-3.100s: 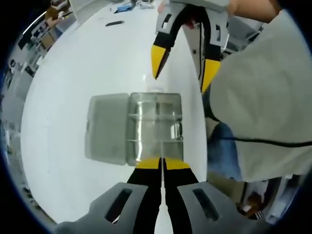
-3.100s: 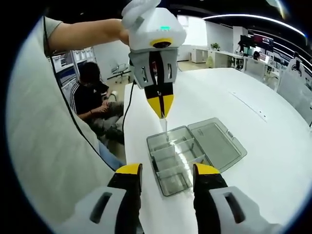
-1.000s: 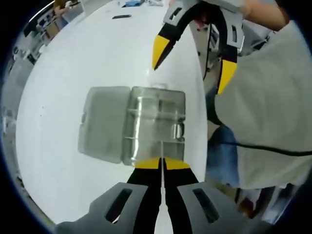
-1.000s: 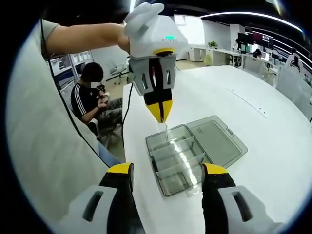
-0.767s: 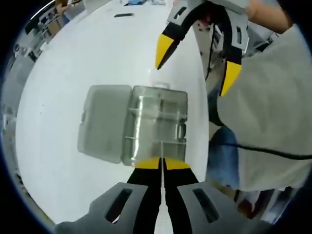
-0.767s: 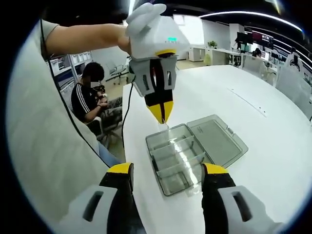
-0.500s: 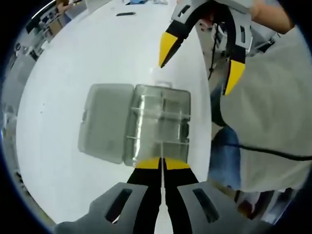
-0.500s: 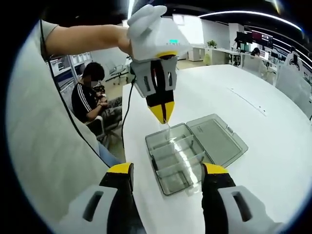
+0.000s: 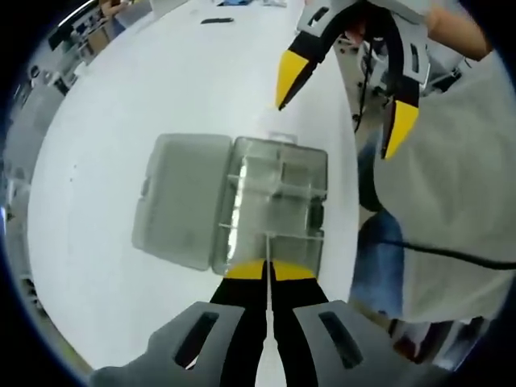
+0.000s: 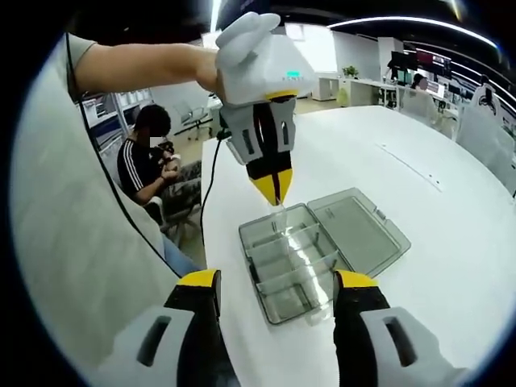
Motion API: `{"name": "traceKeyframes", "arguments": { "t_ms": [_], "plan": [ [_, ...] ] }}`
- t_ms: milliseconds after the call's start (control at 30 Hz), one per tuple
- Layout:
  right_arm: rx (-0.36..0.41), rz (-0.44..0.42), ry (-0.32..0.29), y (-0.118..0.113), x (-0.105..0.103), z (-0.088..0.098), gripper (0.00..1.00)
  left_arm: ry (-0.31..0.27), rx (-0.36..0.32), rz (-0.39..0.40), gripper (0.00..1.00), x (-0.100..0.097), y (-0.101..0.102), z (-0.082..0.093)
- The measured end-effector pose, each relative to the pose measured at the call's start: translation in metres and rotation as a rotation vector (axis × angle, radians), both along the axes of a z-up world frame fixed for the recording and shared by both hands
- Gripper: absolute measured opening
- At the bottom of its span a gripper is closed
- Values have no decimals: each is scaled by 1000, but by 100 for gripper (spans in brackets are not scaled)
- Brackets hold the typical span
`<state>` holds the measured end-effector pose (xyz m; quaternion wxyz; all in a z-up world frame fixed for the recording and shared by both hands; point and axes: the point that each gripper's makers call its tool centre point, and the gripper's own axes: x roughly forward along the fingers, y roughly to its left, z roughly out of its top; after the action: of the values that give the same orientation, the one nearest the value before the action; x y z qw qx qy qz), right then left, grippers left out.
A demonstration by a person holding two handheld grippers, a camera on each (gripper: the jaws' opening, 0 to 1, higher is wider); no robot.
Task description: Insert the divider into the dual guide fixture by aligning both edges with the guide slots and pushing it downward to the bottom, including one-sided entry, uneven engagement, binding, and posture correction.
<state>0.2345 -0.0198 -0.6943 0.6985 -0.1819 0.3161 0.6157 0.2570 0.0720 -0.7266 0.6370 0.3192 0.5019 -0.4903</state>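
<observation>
A clear plastic compartment box (image 9: 278,145) lies on the white table (image 9: 121,97) with its lid (image 9: 181,205) folded open beside it. My left gripper (image 9: 268,271) is shut on a thin clear divider (image 9: 267,246), seen edge-on over the box's near side. In the right gripper view the left gripper (image 10: 274,192) hangs tip-down above the box (image 10: 286,302), and the divider (image 10: 277,211) reaches toward its far end; whether it touches a slot I cannot tell. My right gripper (image 10: 278,282) is open, near the box, holding nothing. It also stands open and raised in the left gripper view (image 9: 345,103).
The box sits close to the table's edge on the person's side. A seated person (image 10: 149,157) is beyond that edge. A cable (image 10: 208,181) hangs from the left gripper. Small items (image 9: 218,20) lie far off on the table. Desks and chairs stand in the background.
The right gripper's jaws have spread a little wider than 3.1 s ago. The left gripper with the divider has drifted slightly over the box. The right gripper has moved away in the left gripper view.
</observation>
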Motion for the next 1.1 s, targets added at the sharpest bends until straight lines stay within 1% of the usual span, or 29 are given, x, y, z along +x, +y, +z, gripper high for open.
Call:
{"name": "traceKeyframes", "arguments": {
  "t_ms": [833, 1100],
  "plan": [
    [0, -5, 24, 1, 4, -6, 53, 26, 1, 10, 0, -1, -1, -16],
    [2, -6, 29, 1, 5, -6, 53, 18, 4, 11, 0, 0, -1, -18]
  ]
}}
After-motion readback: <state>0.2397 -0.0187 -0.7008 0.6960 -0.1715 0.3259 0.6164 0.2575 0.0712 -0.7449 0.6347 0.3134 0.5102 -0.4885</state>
